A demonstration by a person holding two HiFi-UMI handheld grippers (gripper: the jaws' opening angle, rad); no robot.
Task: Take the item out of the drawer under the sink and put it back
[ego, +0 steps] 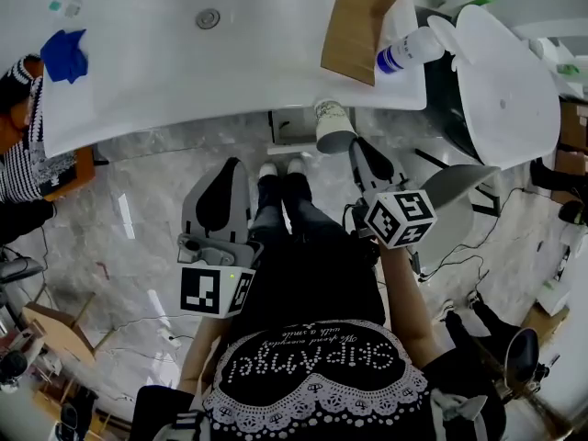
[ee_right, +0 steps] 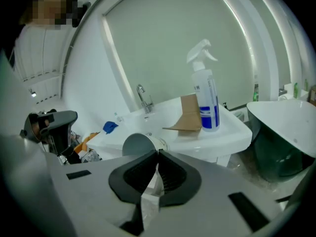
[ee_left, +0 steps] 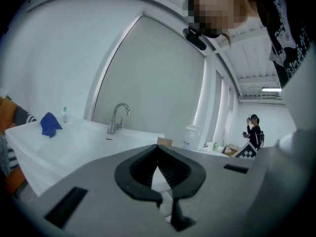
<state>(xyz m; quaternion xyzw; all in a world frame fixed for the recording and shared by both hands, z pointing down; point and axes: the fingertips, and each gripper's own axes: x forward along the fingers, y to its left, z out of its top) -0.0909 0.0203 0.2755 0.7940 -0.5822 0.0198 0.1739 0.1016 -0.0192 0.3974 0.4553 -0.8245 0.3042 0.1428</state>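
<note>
Pinching a cup (ee_right: 139,145) with my right tool (ee_right: 157,155) before the sink (ego: 165,58); my left tool (ee_left: 158,151) is closed, empty.

At six o'clock in the head view, the shirt (ego: 317,375) reads "SkipAngel" upside down; the smaller script is illegible.

Glossy marble floor (ego: 147,200), white wall (ee_left: 59,58), arched grey panel (ee_left: 153,83), lit ceiling strip (ee_left: 270,89).

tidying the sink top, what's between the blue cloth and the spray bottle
Head view: from the blue cloth, bare white basin with its drain, then a cardboard piece next to the spray bottle.
</note>
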